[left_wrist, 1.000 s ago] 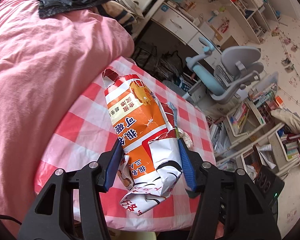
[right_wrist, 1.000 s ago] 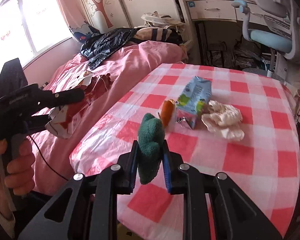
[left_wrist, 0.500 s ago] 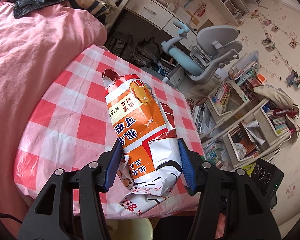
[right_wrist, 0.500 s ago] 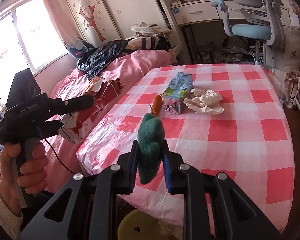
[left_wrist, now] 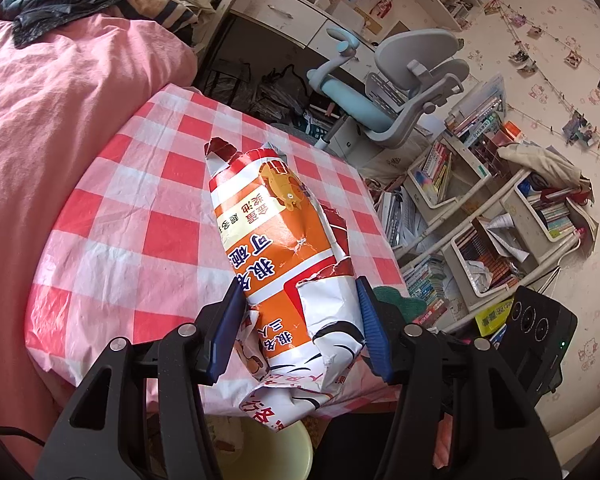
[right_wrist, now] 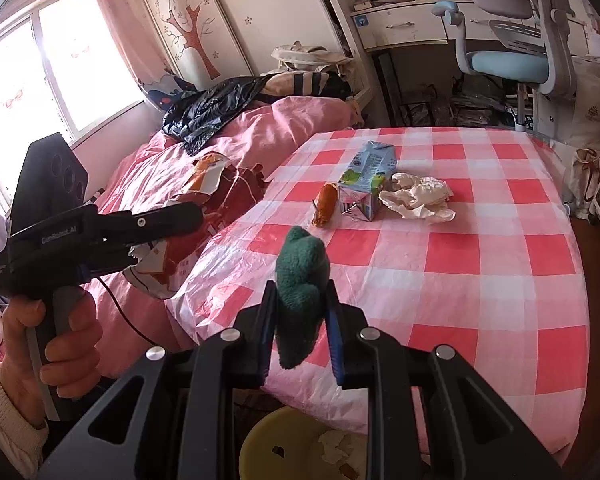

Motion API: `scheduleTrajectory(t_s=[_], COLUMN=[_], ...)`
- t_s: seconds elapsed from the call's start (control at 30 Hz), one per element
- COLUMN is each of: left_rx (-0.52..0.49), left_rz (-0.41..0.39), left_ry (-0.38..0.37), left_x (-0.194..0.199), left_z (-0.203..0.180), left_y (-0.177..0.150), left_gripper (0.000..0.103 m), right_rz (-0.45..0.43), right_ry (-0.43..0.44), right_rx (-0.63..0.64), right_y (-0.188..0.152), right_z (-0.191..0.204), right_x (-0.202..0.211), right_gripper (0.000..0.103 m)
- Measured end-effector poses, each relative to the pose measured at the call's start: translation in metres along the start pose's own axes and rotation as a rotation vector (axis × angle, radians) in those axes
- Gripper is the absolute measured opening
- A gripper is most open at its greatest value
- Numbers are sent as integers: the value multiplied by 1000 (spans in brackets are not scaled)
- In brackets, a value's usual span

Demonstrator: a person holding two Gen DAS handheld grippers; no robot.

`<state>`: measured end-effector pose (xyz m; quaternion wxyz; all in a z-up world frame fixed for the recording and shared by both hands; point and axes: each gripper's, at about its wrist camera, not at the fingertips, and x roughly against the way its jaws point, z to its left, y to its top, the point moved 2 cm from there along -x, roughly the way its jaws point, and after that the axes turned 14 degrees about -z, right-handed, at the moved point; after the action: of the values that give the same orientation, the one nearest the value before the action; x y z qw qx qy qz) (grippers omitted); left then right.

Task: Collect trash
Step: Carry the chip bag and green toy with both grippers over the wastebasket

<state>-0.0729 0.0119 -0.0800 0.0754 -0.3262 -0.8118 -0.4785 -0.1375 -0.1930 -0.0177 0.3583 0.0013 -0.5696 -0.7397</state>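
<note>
Trash was spread over the checked tablecloth [right_wrist: 460, 280] and in both tools. Largest was the torn snack bag [left_wrist: 284, 264], clamped by its lower part in the left gripper [left_wrist: 298, 328]; its long axis ran straight out along the fingers, ragged open end pointing away, crumpled bottom hanging back toward the yellow bin [left_wrist: 268, 452] under the table edge. That bin sat directly below the bag's tail, so a release there would probably drop it in. The milk carton [right_wrist: 366, 180] lay on its side farther across the table, lengthwise away from the camera, with the crumpled paper [right_wrist: 416, 198] touching its right side and the small orange wrapper [right_wrist: 325, 209] just to its left. The right gripper [right_wrist: 300, 320] was pinched on a green cloth scrap [right_wrist: 300, 280], upright between the pads, above the bin [right_wrist: 300, 444], and nearer than the left to the remaining pieces.
</note>
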Motion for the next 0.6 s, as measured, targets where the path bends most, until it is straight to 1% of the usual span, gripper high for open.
scheduleTrajectory(t_s=[0.17,0.33,0.47,0.6], left_rx=[-28,-27,-19,-40], left_rz=[38,74,96,122], left_ry=[35,68,85,98], left_x=[5,7,13,17], left_z=[-1,1,1,-3], left_y=[-13,-28,-46,-63], left_gripper=[52,52,52,52], right_rz=[35,82,110,124], right_ry=[11,19,23,21], right_rx=[2,1,-5,-15], right_y=[-15,-36,-52,-61], right_z=[8,19,24,27], right_x=[2,5,9,14], right_gripper=[24,25,25,25])
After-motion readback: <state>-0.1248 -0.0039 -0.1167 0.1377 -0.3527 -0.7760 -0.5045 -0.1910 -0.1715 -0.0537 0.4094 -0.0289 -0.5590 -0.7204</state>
